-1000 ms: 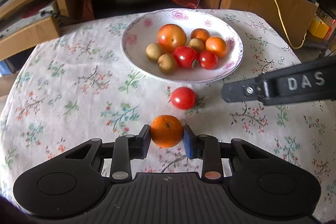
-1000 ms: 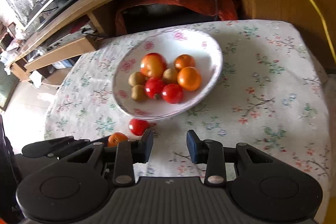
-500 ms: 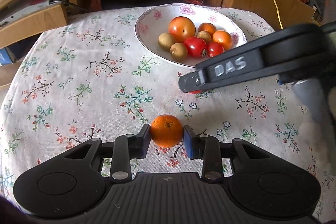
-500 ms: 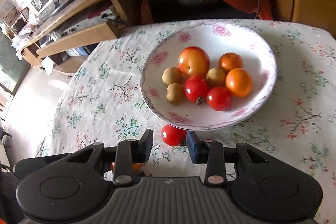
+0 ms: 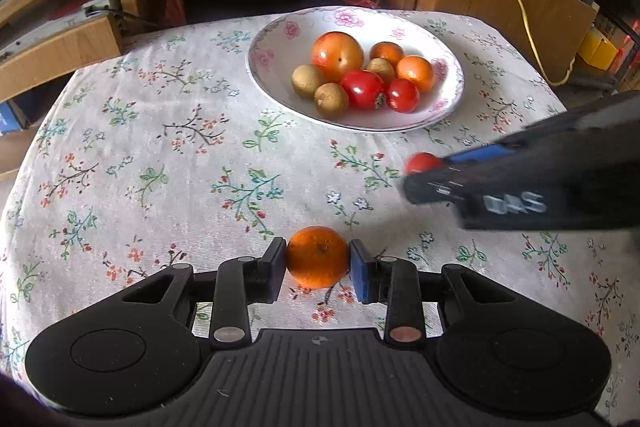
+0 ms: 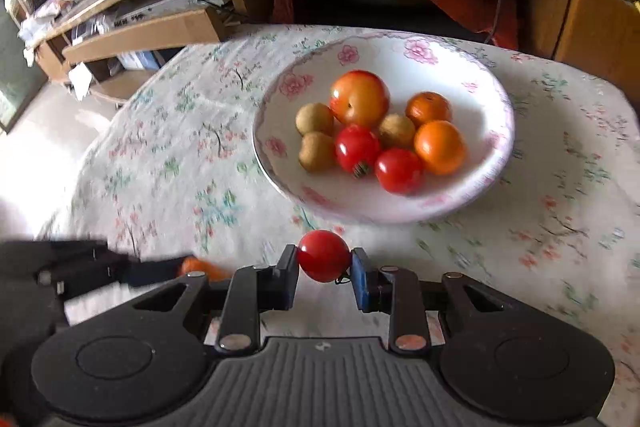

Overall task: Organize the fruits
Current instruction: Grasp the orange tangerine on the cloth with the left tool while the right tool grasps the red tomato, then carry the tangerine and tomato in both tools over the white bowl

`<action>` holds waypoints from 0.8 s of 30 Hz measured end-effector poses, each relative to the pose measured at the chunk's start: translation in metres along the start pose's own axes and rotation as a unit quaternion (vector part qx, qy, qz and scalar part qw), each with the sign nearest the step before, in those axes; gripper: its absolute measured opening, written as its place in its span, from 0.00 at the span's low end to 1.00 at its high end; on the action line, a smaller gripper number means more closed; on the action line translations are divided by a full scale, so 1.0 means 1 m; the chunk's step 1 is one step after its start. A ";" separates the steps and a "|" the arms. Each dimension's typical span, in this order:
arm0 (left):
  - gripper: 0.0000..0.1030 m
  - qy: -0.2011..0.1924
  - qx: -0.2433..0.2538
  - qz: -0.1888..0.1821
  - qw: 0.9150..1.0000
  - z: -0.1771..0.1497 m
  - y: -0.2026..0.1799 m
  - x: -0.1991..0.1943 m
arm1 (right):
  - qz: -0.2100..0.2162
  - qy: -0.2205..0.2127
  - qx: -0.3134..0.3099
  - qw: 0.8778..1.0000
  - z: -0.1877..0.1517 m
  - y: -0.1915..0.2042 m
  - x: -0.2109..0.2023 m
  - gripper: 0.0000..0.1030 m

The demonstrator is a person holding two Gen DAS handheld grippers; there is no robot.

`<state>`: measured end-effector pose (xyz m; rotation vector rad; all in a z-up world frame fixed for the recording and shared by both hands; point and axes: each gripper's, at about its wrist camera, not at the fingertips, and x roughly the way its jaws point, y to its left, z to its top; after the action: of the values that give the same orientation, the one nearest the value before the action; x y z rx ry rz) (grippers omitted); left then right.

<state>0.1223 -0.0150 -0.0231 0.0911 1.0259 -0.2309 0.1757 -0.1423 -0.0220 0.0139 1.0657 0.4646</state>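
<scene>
The left tool (image 5: pixel 318 263) is clamped on a small orange (image 5: pixel 317 257), its stem dimple tilted up toward the camera; round, it has no clear long axis. The right tool (image 6: pixel 325 263) grips a red tomato (image 6: pixel 323 255), dark stem at five o'clock. Both hover over the floral-clothed table (image 5: pixel 160 155), the fruit-filled bowl (image 5: pixel 272 43) at twelve o'clock.

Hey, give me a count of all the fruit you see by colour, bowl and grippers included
Red tomatoes: 3, two in the bowl, one in the right gripper
Orange fruits: 4, three in the bowl, one in the left gripper
Brown-green fruits: 3, all in the bowl
Total: 10
</scene>
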 end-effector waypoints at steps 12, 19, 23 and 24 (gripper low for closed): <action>0.45 -0.008 0.022 0.013 1.000 -0.004 -0.008 0.002 | -0.034 0.019 -0.015 0.999 -0.046 -0.018 -0.035 0.28; 0.52 -0.003 0.002 0.002 1.000 0.002 -0.004 0.004 | -0.017 0.015 -0.002 1.000 -0.043 -0.032 -0.037 0.28; 0.54 -0.003 -0.015 -0.011 1.000 0.005 -0.001 0.003 | -0.007 0.008 0.019 1.000 -0.035 -0.040 -0.041 0.30; 0.55 -0.003 -0.016 -0.010 1.000 0.005 0.000 0.003 | -0.005 0.007 0.020 1.000 -0.034 -0.041 -0.043 0.32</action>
<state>0.1280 -0.0168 -0.0233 0.0512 1.0238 -0.2337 0.1450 -0.2027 -0.0123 0.0411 1.0878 0.4337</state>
